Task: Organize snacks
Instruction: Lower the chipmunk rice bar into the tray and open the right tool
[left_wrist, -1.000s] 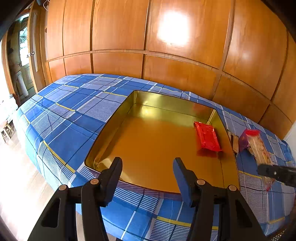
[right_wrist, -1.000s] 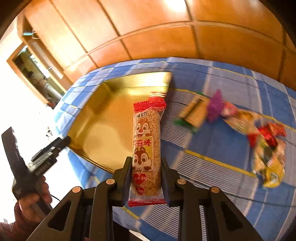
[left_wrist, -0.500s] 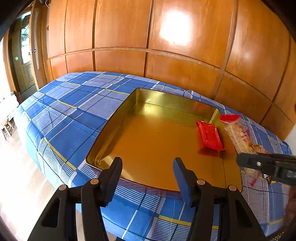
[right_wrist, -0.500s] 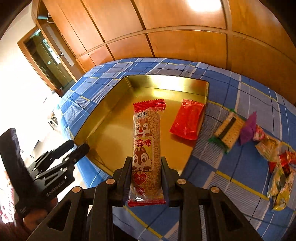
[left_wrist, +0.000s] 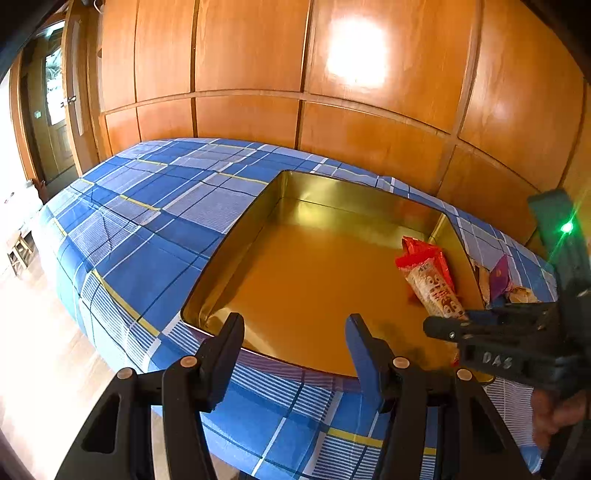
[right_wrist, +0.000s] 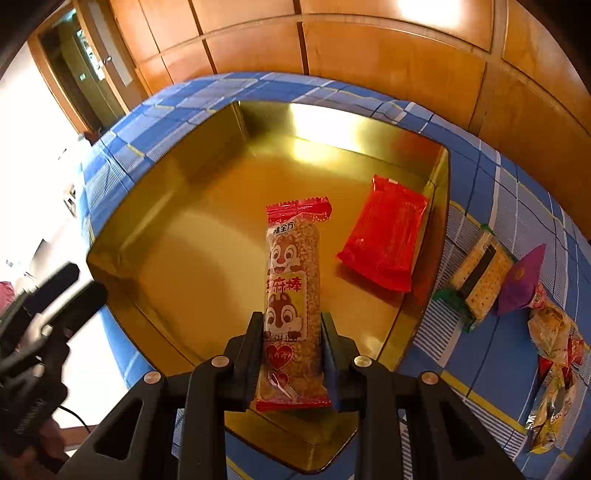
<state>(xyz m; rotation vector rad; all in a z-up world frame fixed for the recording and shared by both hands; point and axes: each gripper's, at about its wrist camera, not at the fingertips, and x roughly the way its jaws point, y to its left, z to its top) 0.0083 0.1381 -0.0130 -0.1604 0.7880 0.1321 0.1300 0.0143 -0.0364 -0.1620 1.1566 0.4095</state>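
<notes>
Right wrist view: right tool (right_wrist: 291, 332) clamps the squirrel-print snack bar (right_wrist: 291, 291) over the gold tray (right_wrist: 192, 177), lower frame; pile of snacks (right_wrist: 554, 354) cut off at right edge. Left tool (left_wrist: 295, 339) stands apart, empty.

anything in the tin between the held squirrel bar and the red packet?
Nothing: in the right wrist view only bare gold tin floor shows between the squirrel bar, clamped in the right gripper, and the red packet.

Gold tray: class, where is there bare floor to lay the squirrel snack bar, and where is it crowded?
The gold tray is bare from its left wall to the red packet, which crowds the right wall. Loose snacks clutter the blue cloth beyond. The squirrel snack bar hangs over the bare floor.
</notes>
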